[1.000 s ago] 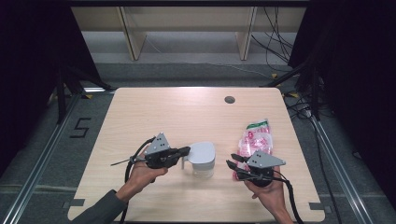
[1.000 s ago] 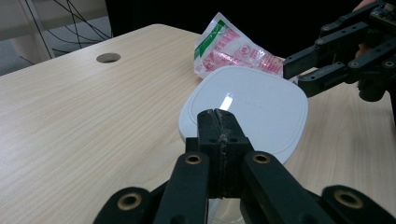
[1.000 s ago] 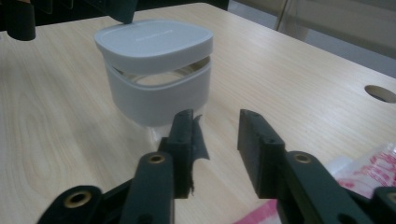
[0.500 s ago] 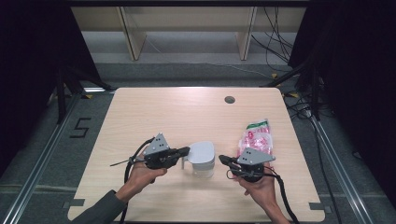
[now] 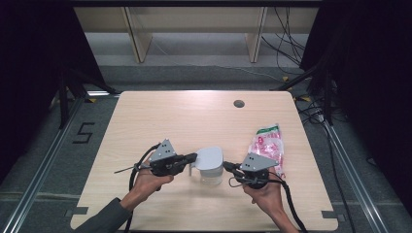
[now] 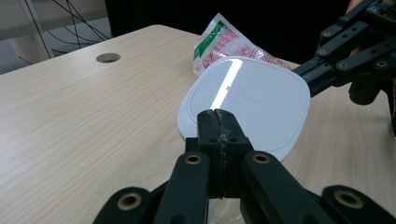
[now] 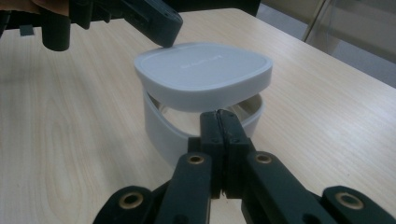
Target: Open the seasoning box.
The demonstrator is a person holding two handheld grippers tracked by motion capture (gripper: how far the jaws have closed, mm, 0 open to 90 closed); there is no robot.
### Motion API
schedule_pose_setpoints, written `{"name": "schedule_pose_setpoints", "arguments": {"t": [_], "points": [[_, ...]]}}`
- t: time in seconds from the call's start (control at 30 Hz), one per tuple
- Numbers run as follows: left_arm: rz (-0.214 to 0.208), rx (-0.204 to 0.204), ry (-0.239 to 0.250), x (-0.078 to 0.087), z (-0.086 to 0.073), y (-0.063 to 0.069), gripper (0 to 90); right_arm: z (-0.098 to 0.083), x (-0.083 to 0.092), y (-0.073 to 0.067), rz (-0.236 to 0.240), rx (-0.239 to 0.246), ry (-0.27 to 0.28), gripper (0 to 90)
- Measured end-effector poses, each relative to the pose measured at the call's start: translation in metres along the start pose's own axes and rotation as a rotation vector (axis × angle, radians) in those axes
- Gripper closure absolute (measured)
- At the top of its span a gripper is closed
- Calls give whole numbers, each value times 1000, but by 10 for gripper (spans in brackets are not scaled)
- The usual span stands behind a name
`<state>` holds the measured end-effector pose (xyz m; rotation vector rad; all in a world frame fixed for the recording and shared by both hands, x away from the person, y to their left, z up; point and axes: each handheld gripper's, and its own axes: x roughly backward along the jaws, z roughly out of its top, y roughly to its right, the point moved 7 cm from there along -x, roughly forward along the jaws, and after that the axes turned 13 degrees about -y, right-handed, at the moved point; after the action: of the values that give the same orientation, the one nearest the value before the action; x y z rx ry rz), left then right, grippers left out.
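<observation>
- Because the pale wooden table (image 5: pixel 160 121) bears it, the clear plastic container (image 7: pixel 161 128) sits steady between both grippers.
- Its white rounded-square lid (image 6: pixel 247 95) hangs lifted, pinched by the left gripper (image 6: pixel 218 122).
- The right gripper (image 7: pixel 219 122), jaws pressed together, seems to clamp the container's near rim, likely bracing it.
- A red-and-white printed packet (image 5: pixel 266 144) lies beyond the right gripper.

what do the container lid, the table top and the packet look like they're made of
Lid: likely smooth moulded plastic, pale grey, semi-gloss; a bright light streak reflects on it. Table top: wood-look laminate or veneer, matte, with printed-looking straight grain. Packet: thin glossy plastic film, crinkled, printed red, white and green.
</observation>
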<state>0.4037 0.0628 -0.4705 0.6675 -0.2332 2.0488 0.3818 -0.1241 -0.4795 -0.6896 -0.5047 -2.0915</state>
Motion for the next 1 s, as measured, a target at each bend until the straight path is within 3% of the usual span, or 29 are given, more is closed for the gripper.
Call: {"name": "schedule_pose_setpoints", "arguments": {"t": [0.03,0.13,0.2,0.33,0.37,0.47,0.5,0.6,0.63,0.73,0.9,1.0], "points": [[3,-3,0,0,-1,0,893,3,0,-1,-3,27,4,900],[10,2,6,1,-1,0,868,7,1,-2,2,32,10,900],[15,2,45,6,2,-1,807,11,1,-3,9,29,18,900],[18,13,58,17,3,-2,685,17,0,-4,7,30,23,900],[2,13,33,22,-2,1,639,21,-1,-6,7,46,26,900],[9,19,17,26,-8,5,554,24,-2,-10,9,30,27,900],[8,19,4,27,-13,7,554,27,-4,-10,9,59,34,900],[2,21,-23,29,-25,12,500,33,-6,-14,5,65,38,900],[8,14,-36,29,-29,12,485,33,-6,-16,11,67,30,900],[39,46,-61,29,-42,11,434,39,-8,-19,18,83,44,900],[51,80,-72,31,-50,9,396,47,-12,-26,34,102,50,900],[46,73,-71,31,-51,8,381,51,-16,-32,43,117,48,900]]}}
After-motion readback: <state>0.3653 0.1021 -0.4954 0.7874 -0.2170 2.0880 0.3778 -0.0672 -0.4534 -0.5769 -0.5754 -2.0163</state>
